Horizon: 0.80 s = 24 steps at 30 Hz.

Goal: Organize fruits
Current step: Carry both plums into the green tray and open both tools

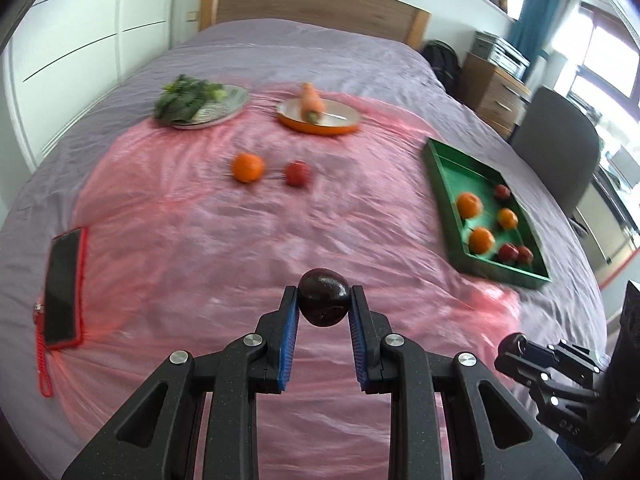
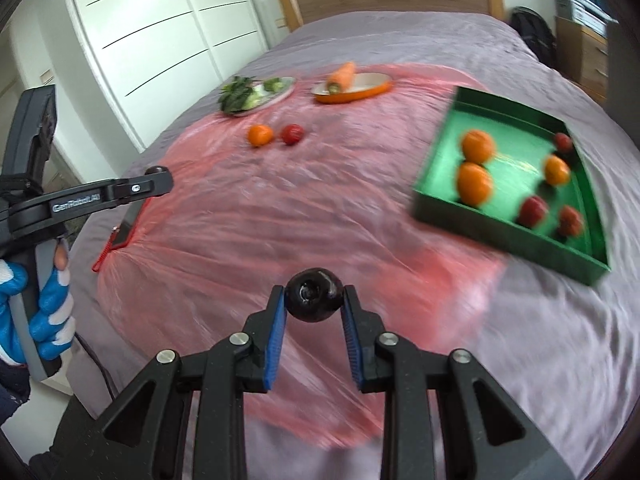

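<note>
Each tool was clamped on a dark plum: the left tool (image 1: 324, 300) on one plum (image 1: 323, 297), the right tool (image 2: 314, 295) on another plum (image 2: 315, 293), carried above the bed. The green tray (image 2: 448, 204), already holding oranges and red fruit, lay to the right, likely their destination. An orange (image 1: 248, 167) and a red fruit (image 1: 298, 173) still lay farther off on the pink sheet (image 1: 200, 240).

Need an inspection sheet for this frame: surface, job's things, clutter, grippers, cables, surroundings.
Surface: bed with grey cover, pink plastic sheet on it.
Job's things: green tray holding three oranges and three red fruits; loose orange and red fruit on the sheet.
Clutter: greens plate, carrot dish, phone.
Grippers: left hand-held gripper and right hand-held gripper each shut on a dark fruit.
Cables: one dark cable by the bed edge.
Surroundings: wardrobe, chair, dresser.
</note>
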Each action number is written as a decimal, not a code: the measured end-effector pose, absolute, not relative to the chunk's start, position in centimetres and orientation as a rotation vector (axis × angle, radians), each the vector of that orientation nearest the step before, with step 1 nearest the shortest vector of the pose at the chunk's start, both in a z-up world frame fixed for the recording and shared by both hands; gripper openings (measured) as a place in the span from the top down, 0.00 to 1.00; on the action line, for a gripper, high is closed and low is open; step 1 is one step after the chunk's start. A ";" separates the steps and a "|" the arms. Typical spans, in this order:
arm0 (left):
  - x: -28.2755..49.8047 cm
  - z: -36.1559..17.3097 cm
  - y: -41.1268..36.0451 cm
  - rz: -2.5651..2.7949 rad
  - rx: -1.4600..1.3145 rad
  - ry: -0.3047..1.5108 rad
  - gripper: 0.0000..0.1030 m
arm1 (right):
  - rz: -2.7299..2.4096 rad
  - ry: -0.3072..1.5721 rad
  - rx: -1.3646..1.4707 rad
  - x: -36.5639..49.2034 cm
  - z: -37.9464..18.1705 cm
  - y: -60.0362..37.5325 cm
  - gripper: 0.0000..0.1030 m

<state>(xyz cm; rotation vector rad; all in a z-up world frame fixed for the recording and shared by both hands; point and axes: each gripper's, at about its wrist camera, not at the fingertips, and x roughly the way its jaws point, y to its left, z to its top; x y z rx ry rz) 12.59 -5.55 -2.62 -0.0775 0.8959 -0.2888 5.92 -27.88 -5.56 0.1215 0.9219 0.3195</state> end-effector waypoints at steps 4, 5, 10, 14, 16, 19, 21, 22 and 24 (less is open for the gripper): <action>12.0 -2.4 -9.3 -0.352 -0.040 0.910 0.80 | 0.255 0.923 0.144 4.3 -5.9 -31.7 0.61; 11.9 -2.3 -10.2 -0.365 -0.030 0.911 0.80 | 0.244 0.922 0.146 4.1 -5.9 -32.4 0.61; 12.2 -2.2 -15.1 -0.432 0.008 0.921 0.80 | 0.177 0.912 0.167 3.3 -5.9 -37.1 0.61; 13.0 -2.4 -19.0 -0.477 0.038 0.928 0.80 | 0.138 0.898 0.181 3.7 -5.8 -40.4 0.61; 13.7 -2.4 -21.1 -0.499 0.054 0.928 0.80 | 0.123 0.889 0.185 4.4 -5.7 -41.8 0.61; 14.8 -2.4 -23.6 -0.523 0.075 0.925 0.80 | 0.110 0.878 0.188 5.7 -5.6 -43.4 0.61; 15.6 -2.4 -25.1 -0.535 0.087 0.921 0.80 | 0.105 0.869 0.188 6.8 -5.6 -44.4 0.61; 16.2 -2.5 -26.1 -0.542 0.095 0.920 0.80 | 0.102 0.863 0.192 7.5 -5.5 -44.9 0.61; 17.2 -2.7 -27.8 -0.555 0.110 0.921 0.80 | 0.098 0.849 0.195 9.0 -5.3 -45.9 0.61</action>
